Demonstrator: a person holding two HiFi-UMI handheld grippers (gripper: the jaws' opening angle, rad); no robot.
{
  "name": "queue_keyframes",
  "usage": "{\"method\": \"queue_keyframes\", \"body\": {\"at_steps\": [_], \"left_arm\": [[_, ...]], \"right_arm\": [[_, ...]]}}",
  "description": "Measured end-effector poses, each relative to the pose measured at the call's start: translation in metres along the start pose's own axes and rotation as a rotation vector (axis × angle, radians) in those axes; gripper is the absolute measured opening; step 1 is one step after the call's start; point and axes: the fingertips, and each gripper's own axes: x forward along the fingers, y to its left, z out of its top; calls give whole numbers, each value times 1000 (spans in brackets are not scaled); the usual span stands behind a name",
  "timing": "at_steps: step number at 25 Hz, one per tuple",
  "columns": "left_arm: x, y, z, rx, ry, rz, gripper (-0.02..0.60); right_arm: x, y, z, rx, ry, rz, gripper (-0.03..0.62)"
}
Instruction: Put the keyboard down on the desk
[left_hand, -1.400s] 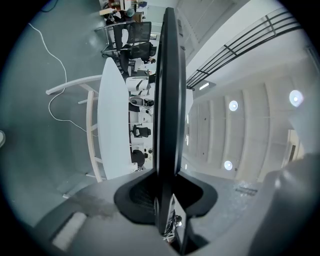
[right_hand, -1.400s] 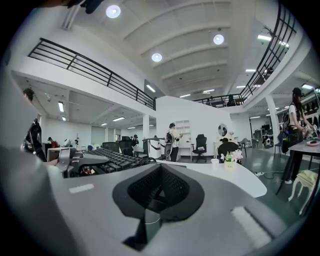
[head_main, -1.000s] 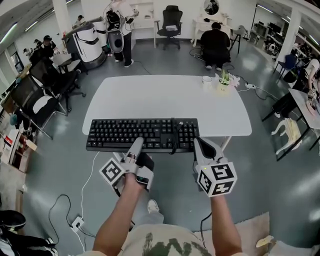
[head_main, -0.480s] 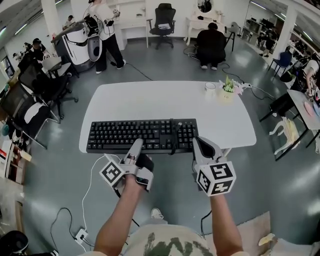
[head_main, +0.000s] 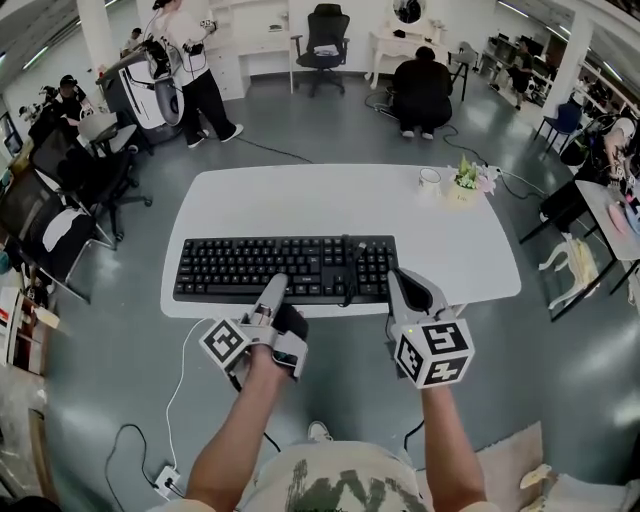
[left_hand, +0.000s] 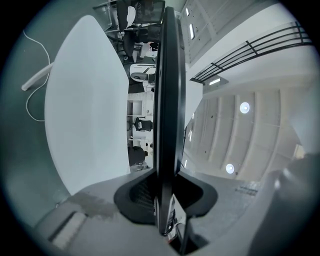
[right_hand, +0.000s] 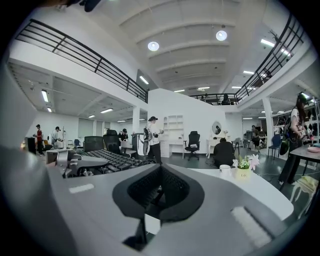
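Ahead of both grippers: one black plastic full-size keyboard (head_main: 285, 268), its near edge clamped in the narrow jaws of the left gripper (head_main: 272, 292), held just over the near rim of one white rounded desk (head_main: 330, 200). Right gripper (head_main: 400, 285) sits by the keyboard's right end, jaws together, empty. Beyond is bare desktop; at the far right, one white mug (head_main: 430, 181) and one small potted plant (head_main: 465, 180).

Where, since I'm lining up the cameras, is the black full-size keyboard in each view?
Head view: black full-size keyboard, centre, over the white oval desk's near edge.
Left gripper view: edge-on, a dark vertical bar through centre.
Right gripper view: left of centre, keys up.
Shared landmark: the white oval desk.
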Motion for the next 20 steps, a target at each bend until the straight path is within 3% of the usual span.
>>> {"method": "queue_keyframes", "body": {"at_steps": [6,11,20], "left_arm": [[2,1,-8,-1,2,7,86],[47,11,37,-9,12,10,86],[122,28,43,13,-2,26,86]], "right_arm": [[-8,-7,1,-6,1,-6,0],[55,-10,8,2,7,-12,0],[122,-62,15,14,5,31,0]]}}
